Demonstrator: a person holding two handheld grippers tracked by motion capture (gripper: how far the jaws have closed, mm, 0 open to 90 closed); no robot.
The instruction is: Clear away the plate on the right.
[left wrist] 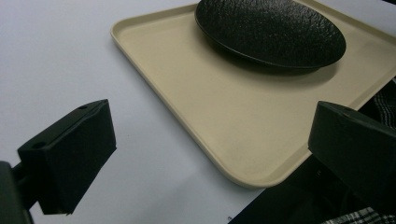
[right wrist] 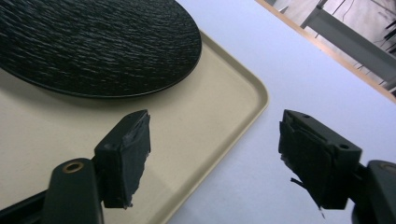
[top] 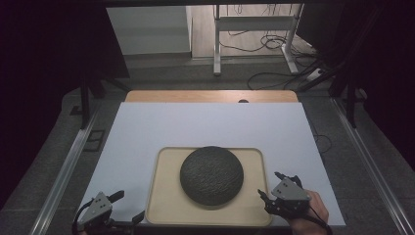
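Plate (top: 211, 175): a round black plate with a rough, ridged surface, lying flat on the tray, nearer the tray's far edge than its near one; nothing touches it.
Plate, left gripper view (left wrist: 271, 30): its rim casts a shadow on the tray floor beneath.
Plate, right gripper view (right wrist: 93, 44): its edge overhangs the tray floor a little, up and to the left of the jaws.
Tray (top: 164, 196): beige, rectangular with rounded corners and a low raised lip, set on the white sheet at the near middle of the worktop.
Right gripper (top: 280, 188): by the tray's near right corner, held in a hand that comes in from the bottom edge.
Right gripper, own view (right wrist: 212, 156): released, jaws wide apart and holding nothing; one jaw hangs over the tray floor, the other over the white sheet, with the tray's lip running between them. The pad (right wrist: 306, 158) on the outer jaw looks frayed at its edge.
Left gripper (top: 125, 205): just beside the tray's near left corner.
Left gripper, own view (left wrist: 210, 149): released, jaws spread wide, empty, with that corner between them and untouched.
White sheet (top: 205, 125): covers most of the worktop.
Worktop (top: 210, 96): a strip of wood shows along the far edge.
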